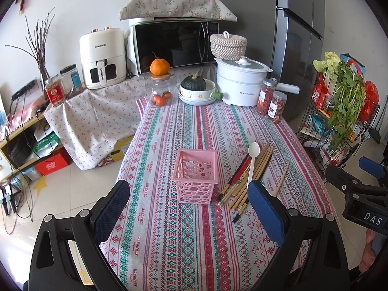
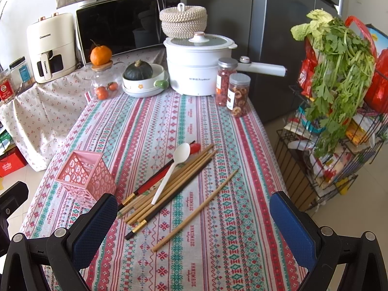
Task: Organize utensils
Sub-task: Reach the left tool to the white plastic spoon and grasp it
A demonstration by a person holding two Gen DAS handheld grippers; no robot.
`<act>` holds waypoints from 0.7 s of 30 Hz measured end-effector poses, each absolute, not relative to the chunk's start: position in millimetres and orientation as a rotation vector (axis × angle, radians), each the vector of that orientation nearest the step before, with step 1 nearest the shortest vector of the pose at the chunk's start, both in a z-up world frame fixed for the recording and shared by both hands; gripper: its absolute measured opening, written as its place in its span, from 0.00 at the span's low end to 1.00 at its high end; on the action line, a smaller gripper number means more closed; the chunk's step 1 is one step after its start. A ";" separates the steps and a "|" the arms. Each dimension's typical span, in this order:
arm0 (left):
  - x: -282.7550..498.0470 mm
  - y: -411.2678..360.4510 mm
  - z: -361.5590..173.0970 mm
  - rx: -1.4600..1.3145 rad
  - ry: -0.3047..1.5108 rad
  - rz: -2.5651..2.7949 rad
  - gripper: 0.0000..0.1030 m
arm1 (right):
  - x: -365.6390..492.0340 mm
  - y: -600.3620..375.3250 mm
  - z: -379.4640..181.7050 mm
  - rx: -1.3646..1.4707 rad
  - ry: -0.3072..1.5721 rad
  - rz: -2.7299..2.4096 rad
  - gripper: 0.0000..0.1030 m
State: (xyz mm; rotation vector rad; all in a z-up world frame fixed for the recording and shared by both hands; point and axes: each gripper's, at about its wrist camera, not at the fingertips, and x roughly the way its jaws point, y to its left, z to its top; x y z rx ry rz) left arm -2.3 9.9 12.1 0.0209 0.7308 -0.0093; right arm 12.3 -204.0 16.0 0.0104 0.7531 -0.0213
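Utensils lie loose on the woven striped table (image 2: 194, 242) beside an empty pink holder.

Both the left gripper (image 1: 189, 208) and right gripper (image 2: 194, 215) hover spread wide, holding nothing. The perforated plastic basket (image 1: 195, 175) stands upright, with bamboo chopsticks (image 2: 174, 181), one stray chopstick (image 2: 196, 208) and a white plastic spoon (image 2: 173, 169) just beside it.

Bare cloth (image 2: 194, 254) lies open in front; basket (image 2: 84, 177) left and chopsticks (image 2: 174, 184) beside it crowd the middle.
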 end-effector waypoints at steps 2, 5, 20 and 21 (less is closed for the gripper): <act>-2.1 10.2 11.9 0.022 0.727 -0.008 0.96 | 12.1 -204.1 15.7 0.012 0.753 -0.021 1.00; -0.3 10.3 9.0 0.020 0.725 -0.009 0.96 | 13.0 -207.6 14.6 0.016 0.752 -0.029 1.00; 76.7 -33.6 6.1 0.215 0.842 -0.166 0.96 | 88.8 -286.0 -9.3 0.200 0.925 -0.066 1.00; 87.1 -40.8 4.5 0.230 0.868 -0.186 0.96 | 96.7 -291.5 -15.3 0.211 0.953 -0.070 1.00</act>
